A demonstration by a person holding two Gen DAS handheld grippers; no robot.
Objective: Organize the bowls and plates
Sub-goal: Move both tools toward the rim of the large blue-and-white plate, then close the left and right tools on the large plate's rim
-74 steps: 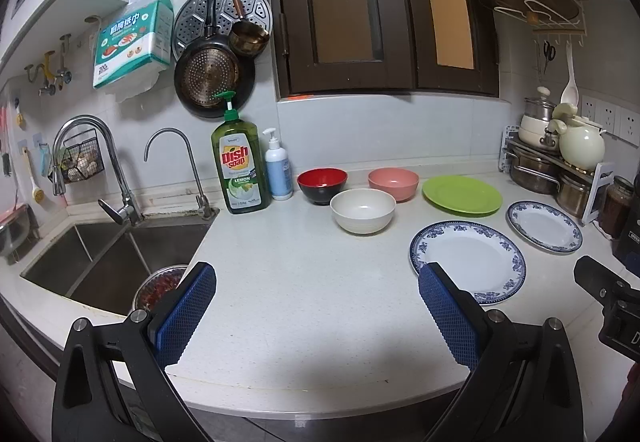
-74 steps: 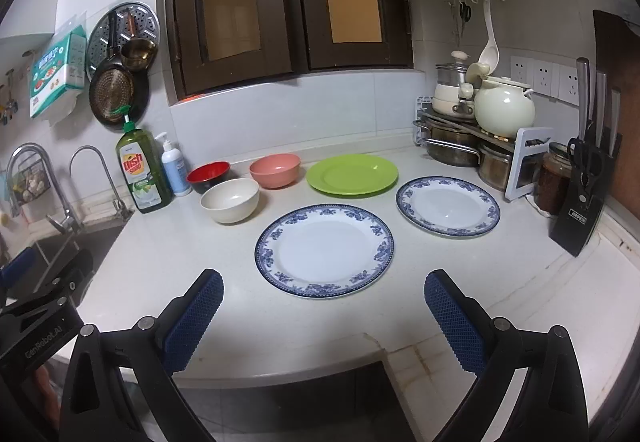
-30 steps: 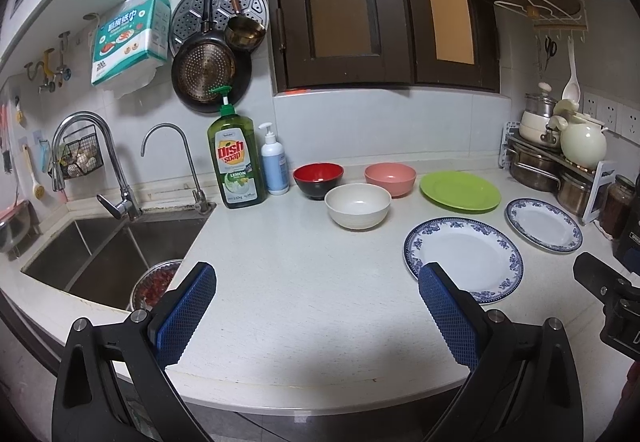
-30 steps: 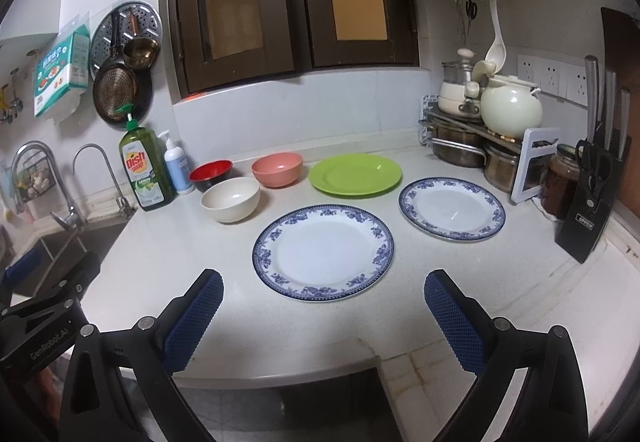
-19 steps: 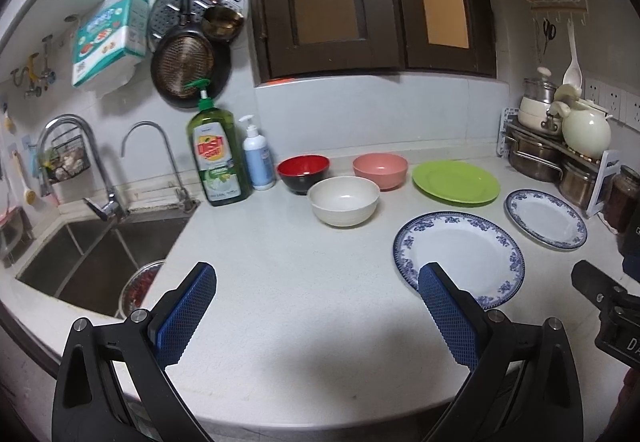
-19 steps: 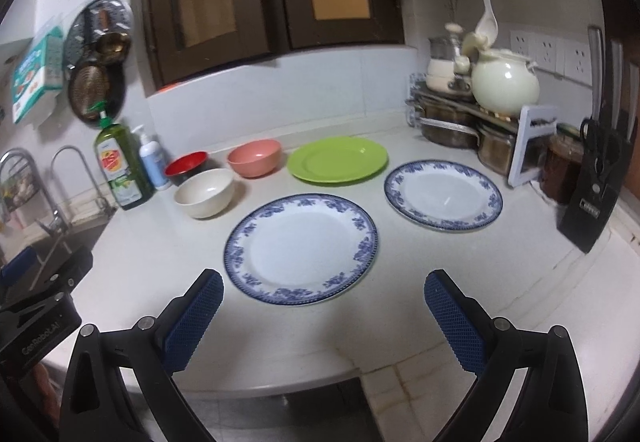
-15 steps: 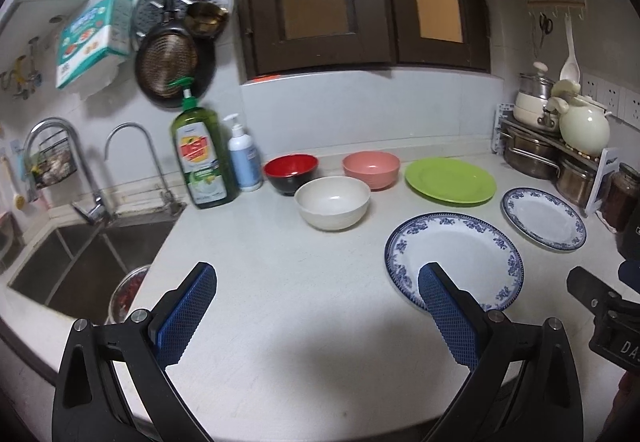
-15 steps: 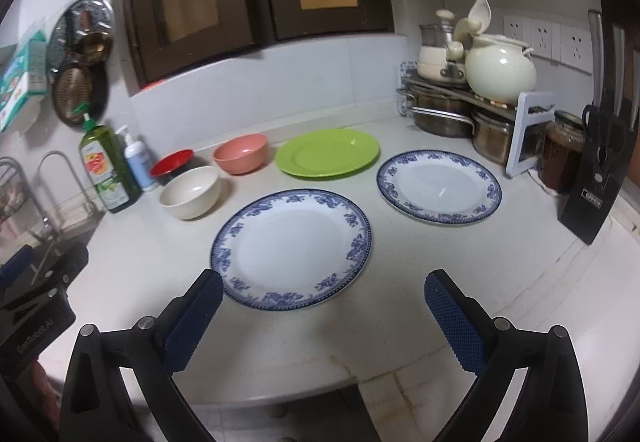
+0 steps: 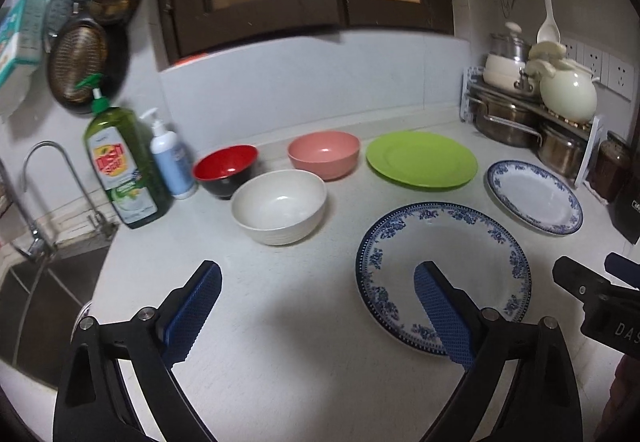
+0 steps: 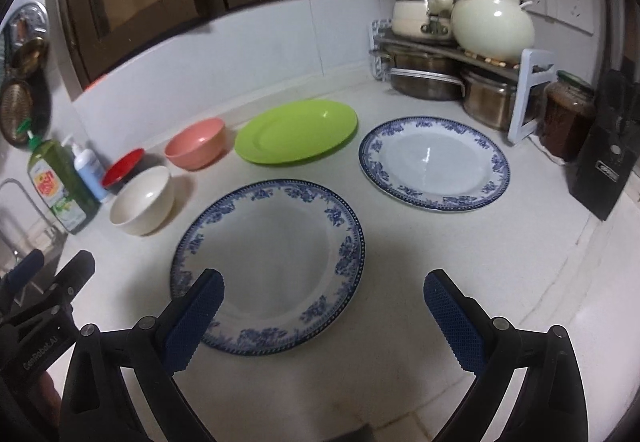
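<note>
Both tools moved closer to large plate point(image 10: 276, 242), wide open, empty

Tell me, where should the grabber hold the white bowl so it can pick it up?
Probably the rim. The white bowl stands upright with its mouth open and nothing inside, so one finger can go inside and the other outside its wall. Come from above on the near side, since the red bowl and pink bowl sit close behind it.
</note>
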